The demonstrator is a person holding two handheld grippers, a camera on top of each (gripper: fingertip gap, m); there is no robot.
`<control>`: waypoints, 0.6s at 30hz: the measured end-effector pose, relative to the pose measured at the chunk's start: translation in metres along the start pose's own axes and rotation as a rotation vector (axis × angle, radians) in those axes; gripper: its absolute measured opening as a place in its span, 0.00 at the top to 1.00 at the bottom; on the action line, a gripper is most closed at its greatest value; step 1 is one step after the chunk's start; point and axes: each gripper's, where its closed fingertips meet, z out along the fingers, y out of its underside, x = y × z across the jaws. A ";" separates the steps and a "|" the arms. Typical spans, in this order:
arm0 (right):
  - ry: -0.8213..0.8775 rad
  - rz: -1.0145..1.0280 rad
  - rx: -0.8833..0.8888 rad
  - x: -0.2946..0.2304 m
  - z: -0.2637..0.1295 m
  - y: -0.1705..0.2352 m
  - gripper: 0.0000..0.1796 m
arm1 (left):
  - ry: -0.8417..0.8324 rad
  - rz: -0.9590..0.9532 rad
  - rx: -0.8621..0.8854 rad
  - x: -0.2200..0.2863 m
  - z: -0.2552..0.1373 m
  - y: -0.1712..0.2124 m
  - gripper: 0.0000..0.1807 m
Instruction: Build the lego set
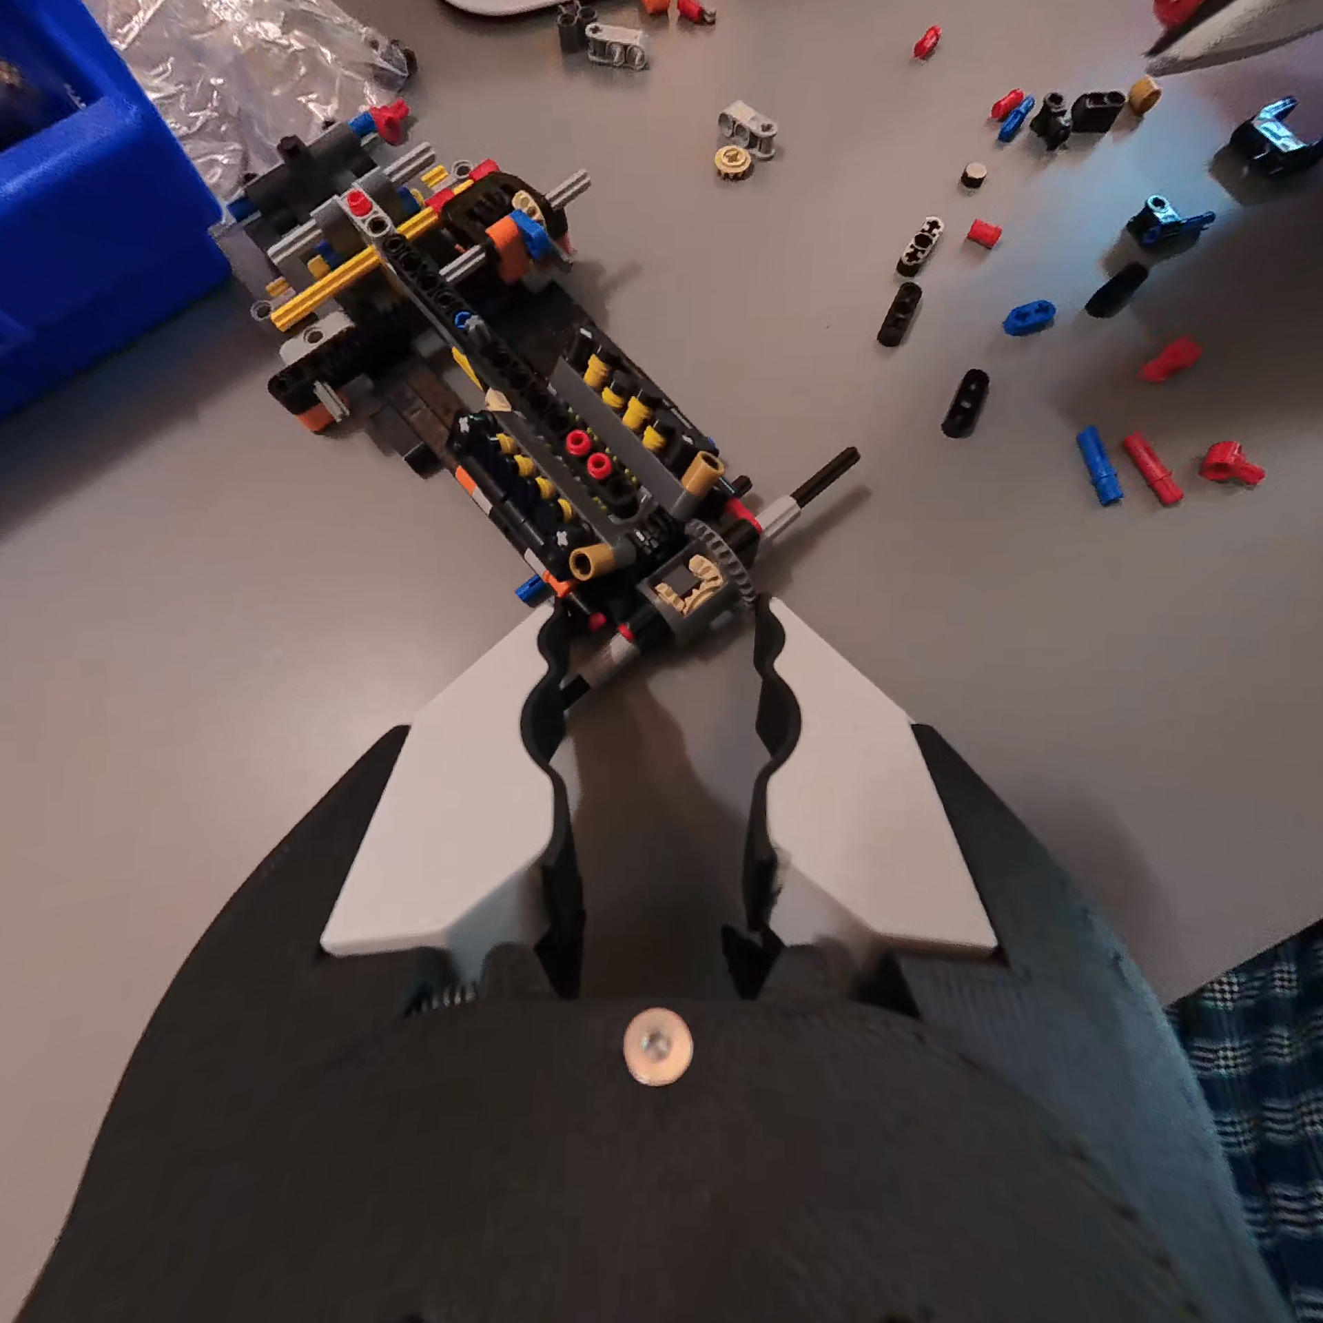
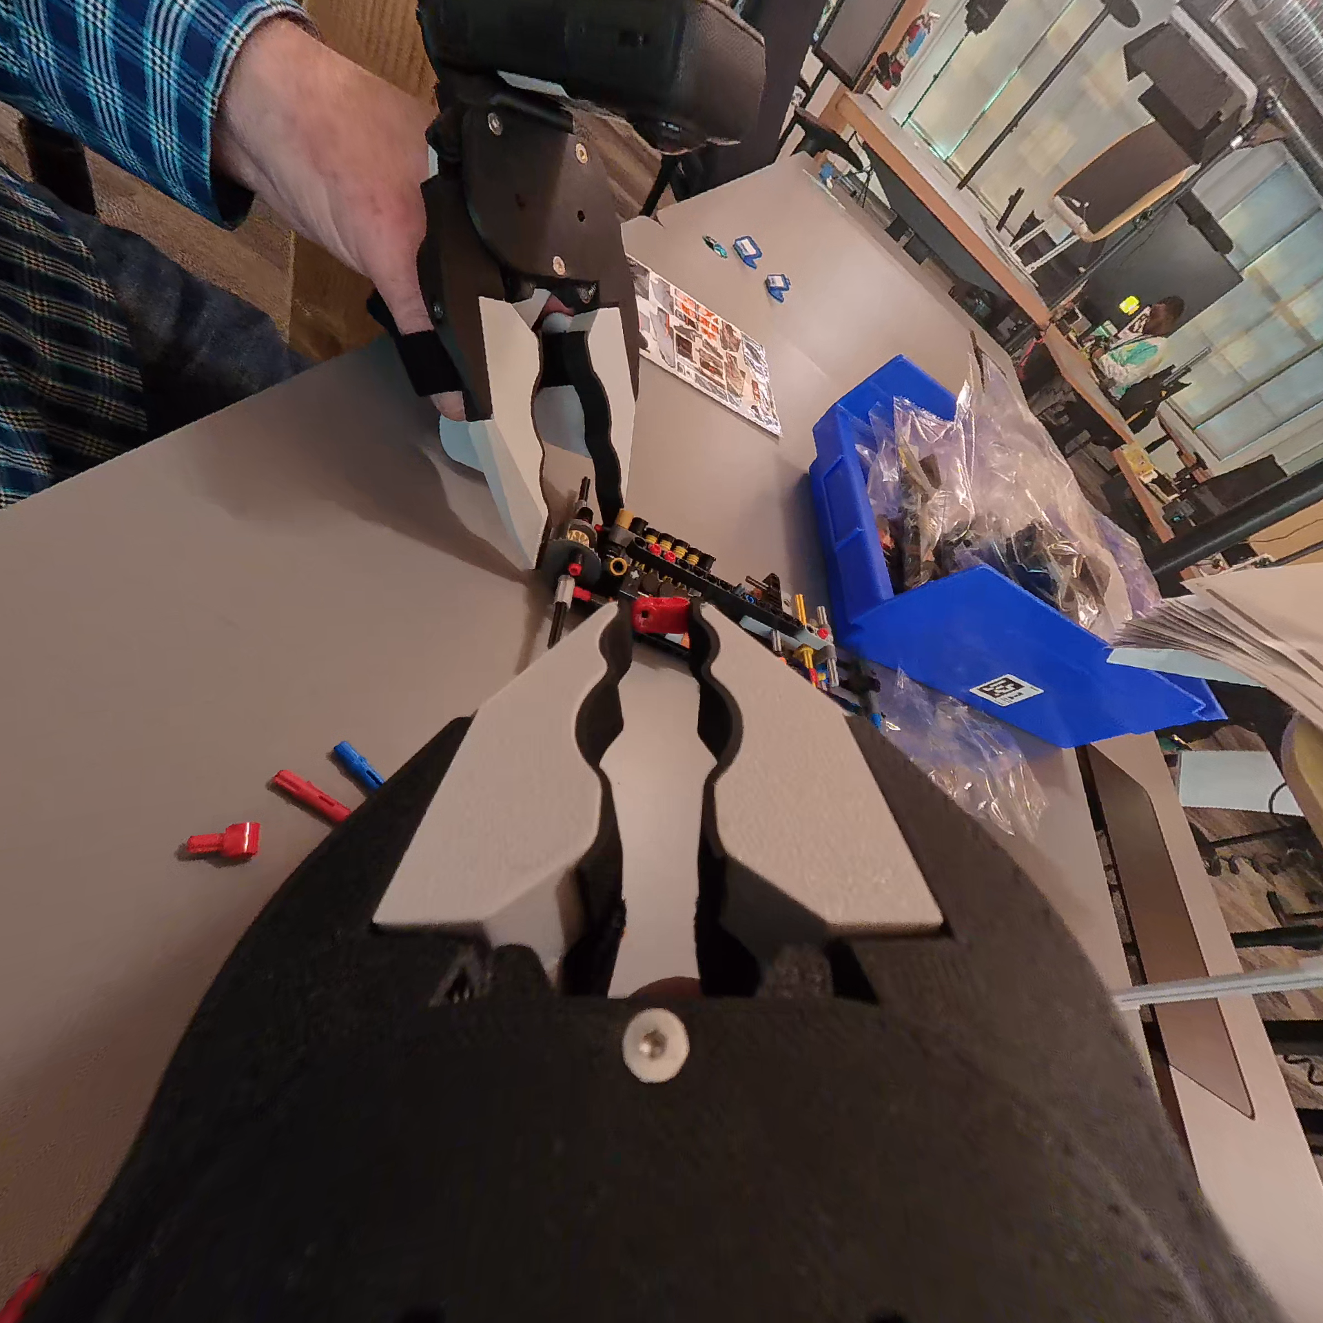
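Chassis assy (image 1: 501,386) lies flat on grey table (image 1: 931,716), diagonal, between blue bin (image 1: 93,215) and loose pins. Left gripper (image 1: 655,616) clamps its near end at the gear/axle housing, jaws part-closed on the frame; prob. bracing it so it won't slide under push force. Right gripper (image 2: 662,619) pinches a red connector (image 2: 655,614), jaws nearly closed, tip at the assy's side, approx. mid-length. Judged step: seating the connector. Spare red and blue pins (image 2: 308,791) lie near right gripper.

blue bin (image 1: 86,215) cut off by left edge; its contents unreadable.
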 end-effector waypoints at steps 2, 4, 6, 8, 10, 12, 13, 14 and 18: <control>0.002 0.002 -0.003 0.001 0.000 0.001 0.93 | -0.001 0.000 0.001 0.001 0.000 0.000 0.73; 0.004 0.004 -0.006 0.002 0.000 0.003 0.93 | -0.004 -0.002 0.004 0.002 -0.001 0.000 0.73; 0.004 0.005 -0.011 0.002 0.000 0.004 0.93 | -0.002 -0.005 0.002 0.003 -0.002 0.000 0.73; 0.005 0.006 -0.015 0.003 0.000 0.006 0.93 | -0.001 -0.008 -0.001 0.005 -0.004 0.000 0.73; 0.006 0.007 -0.018 0.003 0.000 0.007 0.93 | 0.002 -0.015 0.002 0.006 -0.006 0.000 0.73; 0.009 0.008 -0.021 0.004 0.000 0.008 0.93 | 0.001 -0.017 0.003 0.008 -0.008 -0.001 0.73; 0.011 0.009 -0.022 0.005 0.000 0.008 0.93 | 0.002 -0.019 0.002 0.009 -0.008 -0.001 0.73; 0.012 0.009 -0.024 0.005 0.000 0.009 0.93 | 0.004 -0.020 0.002 0.010 -0.008 -0.002 0.73; 0.015 0.007 -0.030 0.005 0.001 0.010 0.93 | 0.012 -0.031 -0.002 0.013 -0.011 -0.002 0.73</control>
